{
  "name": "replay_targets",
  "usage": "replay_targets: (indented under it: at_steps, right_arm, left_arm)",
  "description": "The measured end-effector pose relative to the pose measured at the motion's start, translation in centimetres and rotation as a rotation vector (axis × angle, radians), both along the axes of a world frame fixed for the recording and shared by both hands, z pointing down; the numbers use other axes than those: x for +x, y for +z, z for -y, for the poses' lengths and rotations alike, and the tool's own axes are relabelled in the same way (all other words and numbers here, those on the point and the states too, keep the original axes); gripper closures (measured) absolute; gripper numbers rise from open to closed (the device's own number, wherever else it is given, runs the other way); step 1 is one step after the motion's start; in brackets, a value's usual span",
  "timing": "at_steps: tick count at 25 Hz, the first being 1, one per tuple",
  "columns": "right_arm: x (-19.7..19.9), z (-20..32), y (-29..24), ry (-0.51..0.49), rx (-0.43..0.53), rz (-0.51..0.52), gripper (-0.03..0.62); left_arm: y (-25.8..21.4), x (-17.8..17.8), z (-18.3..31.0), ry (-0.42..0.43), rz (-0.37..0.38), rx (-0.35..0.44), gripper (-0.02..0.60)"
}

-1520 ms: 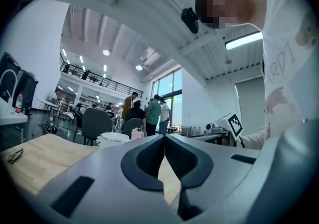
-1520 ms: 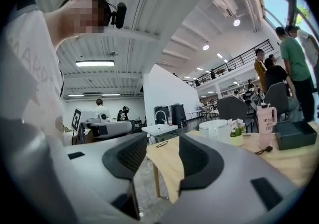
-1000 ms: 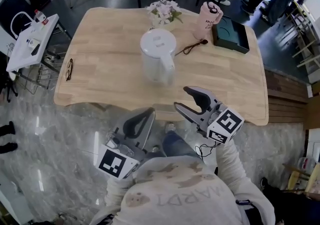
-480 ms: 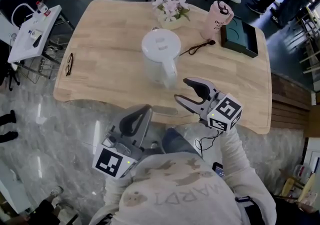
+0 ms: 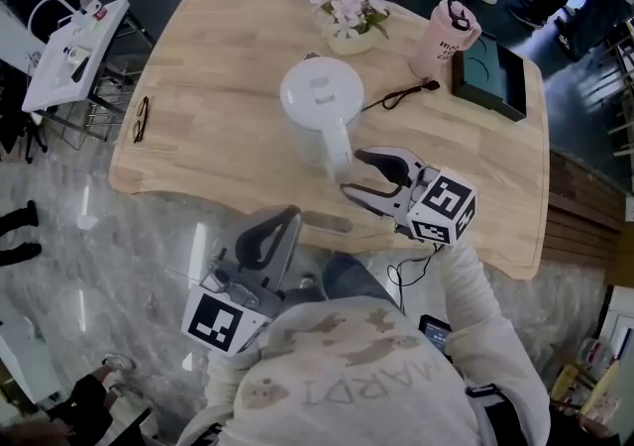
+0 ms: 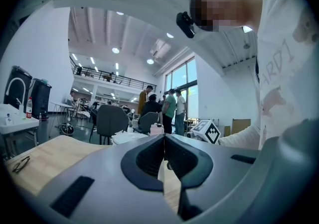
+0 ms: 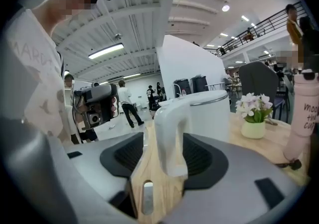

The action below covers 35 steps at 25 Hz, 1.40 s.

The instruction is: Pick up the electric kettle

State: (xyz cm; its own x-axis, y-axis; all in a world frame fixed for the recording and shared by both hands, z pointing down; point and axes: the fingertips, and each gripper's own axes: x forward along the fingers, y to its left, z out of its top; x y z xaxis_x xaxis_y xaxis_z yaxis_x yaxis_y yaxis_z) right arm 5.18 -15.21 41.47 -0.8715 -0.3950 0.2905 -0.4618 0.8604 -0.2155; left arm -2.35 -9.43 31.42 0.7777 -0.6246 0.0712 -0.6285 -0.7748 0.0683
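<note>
Item under inspection: the white electric kettle (image 5: 320,102) stands upright on the wooden table (image 5: 218,137), near its middle, with its handle (image 5: 339,152) turned toward me.

My right hand-held gripper (image 5: 355,173) is over the near part of the table, tilted slightly down. Its jaws stand wide apart. In the right gripper view the handle rises between the two dark pads. Bare wood shows between the handle and the pad on that view's left, and neither pad presses on it. The kettle rests on the table, not lifted.

My left hand-held gripper (image 5: 282,221) is held low, off the table's near edge and in front of my body. Its jaws are together with nothing between them.

Writing: the pink cup (image 5: 441,38) at the far right carries dark lettering that begins "mo"; the rest I cannot read. The print on my top reads "MARD1", as far as I can make out. Each hand-held gripper's cube bears black-and-white square markers.

Also on the table: a small pot of flowers (image 5: 349,13) just beyond the kettle, a dark green tray (image 5: 490,62) beside the cup, a black cord (image 5: 401,94) between kettle and cup, and a pair of glasses (image 5: 140,119) at the left edge.
</note>
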Motion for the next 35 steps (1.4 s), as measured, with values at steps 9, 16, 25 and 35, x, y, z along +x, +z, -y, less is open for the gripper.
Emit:
replay_targets:
  at_steps: [9,16,25,35]
  right_arm:
    - [-1.0,1.0,1.2,-0.144,-0.03,-0.011,0.364]
    - [-2.1,1.3,2.0,-0.24,-0.056,-0.012,0.364]
    - [-3.6,1.0,2.8,-0.314,-0.077,0.002,0.364]
    - [-5.1,0.5,3.1,-0.37,-0.08,-0.001,0.364]
  left_arm:
    - [-0.4,1.2,2.3,-0.035,-0.007,0.026,0.568]
    - [0.7,1.0,3.4,-0.069,0.016,-0.022,0.568]
    - [1.3,1.1,4.5,-0.084,0.023,-0.037,0.568]
    - [1.3,0.7,4.7,-0.098,0.022,-0.033,0.568]
